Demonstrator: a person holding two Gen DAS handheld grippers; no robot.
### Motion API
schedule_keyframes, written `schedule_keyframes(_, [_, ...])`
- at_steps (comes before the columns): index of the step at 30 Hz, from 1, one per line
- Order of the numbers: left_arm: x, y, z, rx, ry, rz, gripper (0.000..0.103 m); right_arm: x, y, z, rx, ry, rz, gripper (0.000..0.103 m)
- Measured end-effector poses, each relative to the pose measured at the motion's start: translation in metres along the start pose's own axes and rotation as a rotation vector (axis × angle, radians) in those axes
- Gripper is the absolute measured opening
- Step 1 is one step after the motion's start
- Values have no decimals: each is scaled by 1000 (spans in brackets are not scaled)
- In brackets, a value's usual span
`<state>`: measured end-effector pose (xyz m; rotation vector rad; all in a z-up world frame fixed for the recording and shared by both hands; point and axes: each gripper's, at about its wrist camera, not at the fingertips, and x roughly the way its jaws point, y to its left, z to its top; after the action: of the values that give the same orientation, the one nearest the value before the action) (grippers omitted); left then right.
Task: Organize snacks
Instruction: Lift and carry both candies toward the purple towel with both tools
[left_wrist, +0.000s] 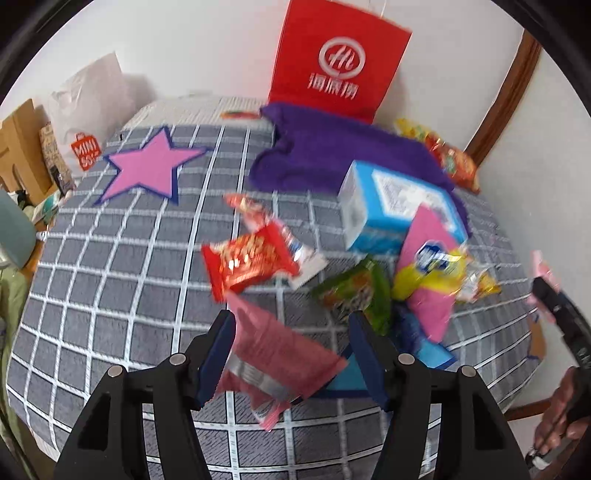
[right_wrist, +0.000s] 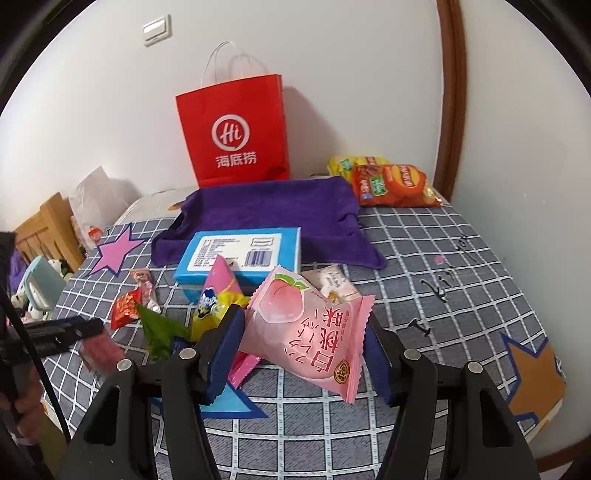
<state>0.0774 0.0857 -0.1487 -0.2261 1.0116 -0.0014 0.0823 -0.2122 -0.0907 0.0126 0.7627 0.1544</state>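
I see my left gripper standing open, blurred pink packet between its fingers, unpinched, near edge of the checked cloth | my right gripper clamps the peach snack pack, just nearer than the blue box | purple towel far, before the red bag

Even, soft indoor light. The left wrist view is motion-blurred, its dusty-pink foil snack packet smeared between the fingers; the right view is sharp. Fisheye edges bend and darken.
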Motion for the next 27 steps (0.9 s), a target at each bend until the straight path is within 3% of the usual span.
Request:
schedule_keyframes(8, [30, -2, -10, 53, 66, 53, 61, 9, -2, -4, 6, 17, -9, 62])
schedule_keyframes(10, [30, -3, -12, 60, 49, 57, 58, 11, -3, -4, 6, 23, -16, 61])
schedule_keyframes(12, [27, -1, -12, 59, 21, 62, 45, 13, -3, -4, 3, 30, -21, 61])
schedule_keyframes(16, [19, 5, -8, 41, 13, 14, 34, 15, -3, -1, 3, 29, -25, 61])
schedule_keyframes(20, [8, 10, 0, 18, 1, -28, 34, 11, -1, 7, -3, 18, -25, 61])
schedule_keyframes(27, [-24, 7, 30, 33, -82, -30, 34, 0, 1, 30, -6, -21, -21, 61])
